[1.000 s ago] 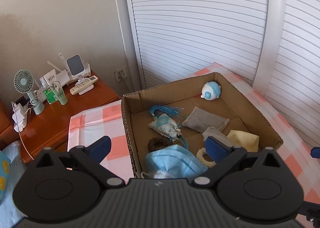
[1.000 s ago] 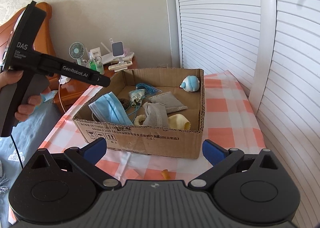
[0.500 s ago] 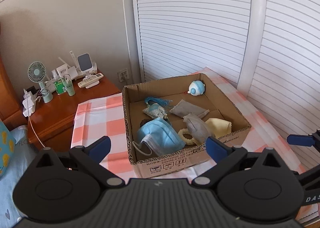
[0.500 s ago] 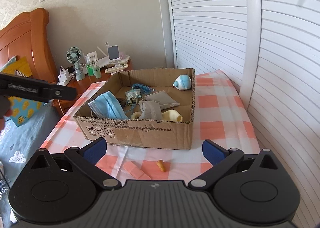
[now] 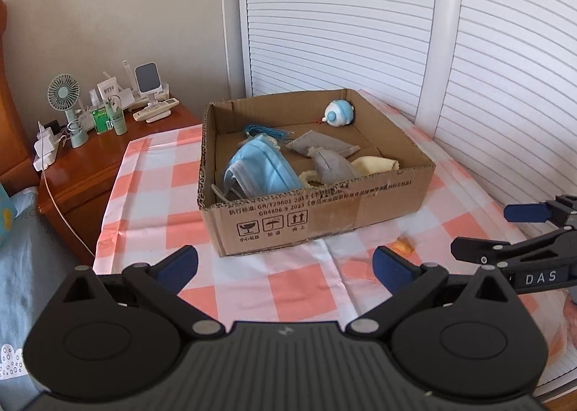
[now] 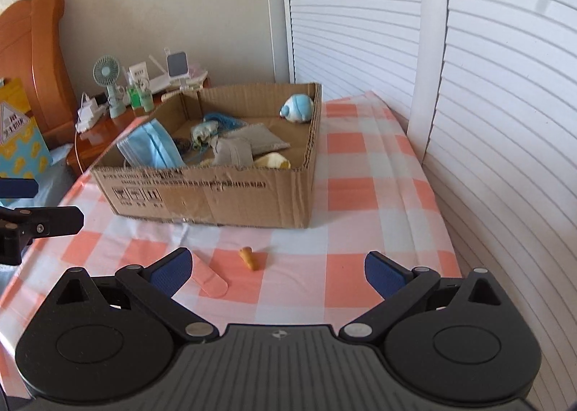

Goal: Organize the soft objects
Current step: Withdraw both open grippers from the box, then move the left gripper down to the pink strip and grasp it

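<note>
1. An open brown cardboard box (image 5: 317, 209) stands on a worktop covered with an orange-and-white checked cloth (image 6: 360, 194), and nearly all the soft things lie inside it.
2. In the box: a pale blue pleated face mask (image 5: 259, 167) leaning in the near left corner, two grey fabric pouches (image 5: 330, 162) in the middle, a cream-yellow cloth (image 5: 375, 165) to their right, a blue tassel (image 5: 263, 129) toward the back, and a small round blue-and-white plush toy (image 5: 338, 114) at the far wall.
3. Outside the box, just in front of its near wall, lie a small orange cone-shaped piece (image 6: 249, 258) and a flat pink strip (image 6: 209, 279).
4. The left gripper (image 5: 285, 263) and the right gripper (image 6: 276, 266) both hover in front of the box with jaws spread wide and nothing in them.
5. Everything here looks light and limp. The mask should lift best by a pinch on its pleated edge; its loops might snag. The pouches would fold over a grip. The flat strip hugs the cloth, so I judge it hardest to get under.
6. A patterned little bag near the tassel is half hidden, and something cream-coloured under the pouches is too covered to name.
</note>
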